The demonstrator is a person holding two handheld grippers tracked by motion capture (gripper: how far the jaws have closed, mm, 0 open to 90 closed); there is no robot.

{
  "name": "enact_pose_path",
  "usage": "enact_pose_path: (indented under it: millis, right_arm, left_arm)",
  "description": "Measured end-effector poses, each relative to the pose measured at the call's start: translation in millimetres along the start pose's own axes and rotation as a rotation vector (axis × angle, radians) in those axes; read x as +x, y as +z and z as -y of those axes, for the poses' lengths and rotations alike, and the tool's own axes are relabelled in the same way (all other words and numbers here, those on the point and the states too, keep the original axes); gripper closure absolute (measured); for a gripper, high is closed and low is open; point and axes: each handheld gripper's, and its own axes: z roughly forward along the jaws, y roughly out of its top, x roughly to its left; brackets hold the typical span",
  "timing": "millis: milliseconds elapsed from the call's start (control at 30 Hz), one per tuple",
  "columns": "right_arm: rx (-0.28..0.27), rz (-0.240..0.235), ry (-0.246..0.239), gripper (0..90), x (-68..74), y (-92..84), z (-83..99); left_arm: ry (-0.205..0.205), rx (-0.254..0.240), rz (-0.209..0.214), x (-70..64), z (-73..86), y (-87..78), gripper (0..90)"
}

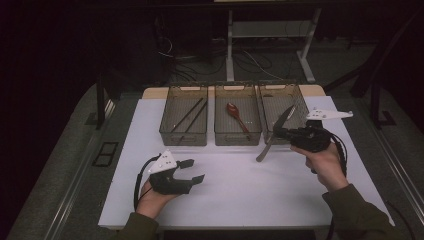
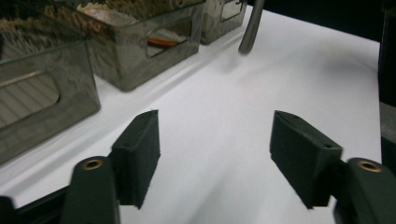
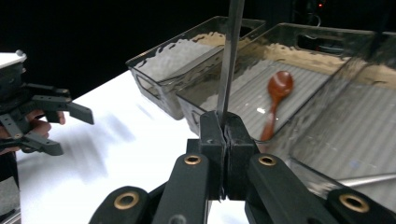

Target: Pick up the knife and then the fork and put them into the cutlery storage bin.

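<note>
knife (image 3: 232,56) tip cut off by top edge, handle hidden behind right tongs (image 3: 224,135)

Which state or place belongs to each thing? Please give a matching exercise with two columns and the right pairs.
Things:
1. red spoon
2. metal utensil
3. left gripper
4. chopsticks

States or places:
A. open, with nothing between the jaws
B. in the left bin
C. in the middle bin
D. clamped in the right gripper

Pairs: 1-C, 2-D, 3-A, 4-B
</note>
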Motion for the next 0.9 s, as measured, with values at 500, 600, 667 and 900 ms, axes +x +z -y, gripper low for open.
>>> enact_pose_path:
  millis: [500, 600, 667, 900]
  right_arm:
    - [-0.059, 0.141, -0.012, 87.6, -29.8, -53.1, -41.6]
    - [-0.057, 0.172, -0.022, 87.5, -37.6, -57.0, -53.8]
    - [-0.052, 0.195, -0.025, 87.5, -43.5, -57.4, -61.4]
    - [0.0, 0.281, -0.037, 87.6, -68.9, -50.2, -78.7]
  left_arm:
    - [-0.004, 0.029, -0.017, 2.3, 9.0, 1.7, 0.0]
    - [-0.001, 0.036, -0.019, 3.2, 8.8, 1.9, 0.0]
    - [-0.002, 0.034, -0.022, 3.2, 8.7, 1.9, 0.0]
    - [-0.02, 0.048, -0.012, 3.1, 9.0, 3.0, 0.0]
